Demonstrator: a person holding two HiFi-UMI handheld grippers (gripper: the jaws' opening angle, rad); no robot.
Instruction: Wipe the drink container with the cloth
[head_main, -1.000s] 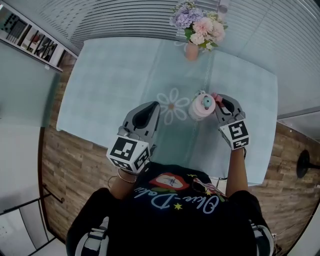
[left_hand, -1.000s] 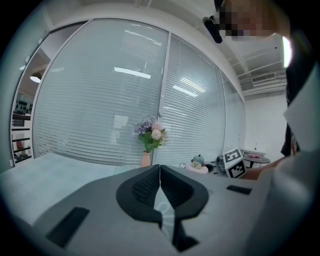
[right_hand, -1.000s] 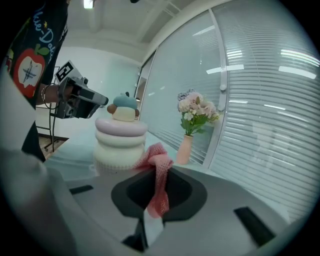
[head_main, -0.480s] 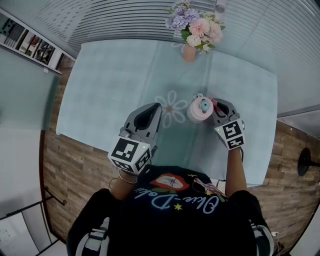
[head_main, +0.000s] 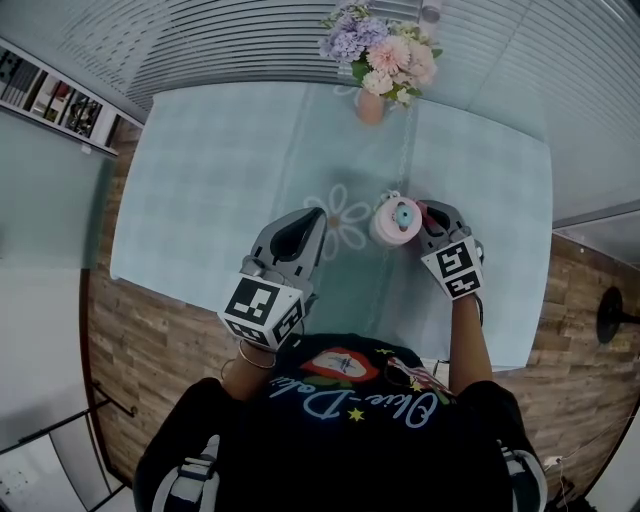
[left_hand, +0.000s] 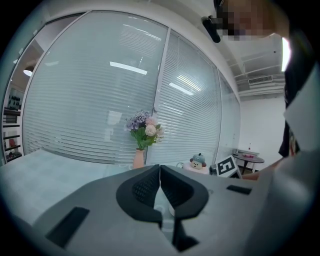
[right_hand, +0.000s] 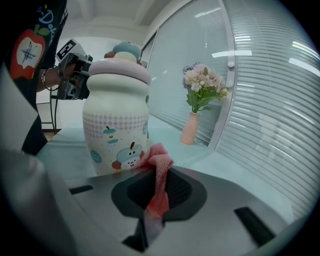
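Since the pale blue tablecloth (head_main: 200, 180) bears everything, the layout reads from it: a vase of flowers (head_main: 371, 100) stands at its far edge, well apart from the work; nearer the person, just right of a daisy print, stands the drink container (head_main: 396, 222), upright, a squat white-and-pink jar with cartoon prints and a small teal figure (head_main: 404, 212) on its lid.

The left gripper (head_main: 308, 218) hovers to the left of the container and apart from it; its jaws are pressed together on nothing, as the left gripper view shows, so it steadies nothing.

The right gripper (head_main: 430, 212) sits just beside the container's right side; its jaws are clamped on a pink mesh cloth (right_hand: 158, 164), whose bunched end pokes out past the tips and touches the container's lower wall.

The step in hand looks like wiping that side wall. To do it well, only the cloth should meet the wall, not the hard tips; pressure should be light, since the container stands free and could slide or tip; strokes following the curve would likely cover more than one straight pass; the idle left gripper could brace the far side.
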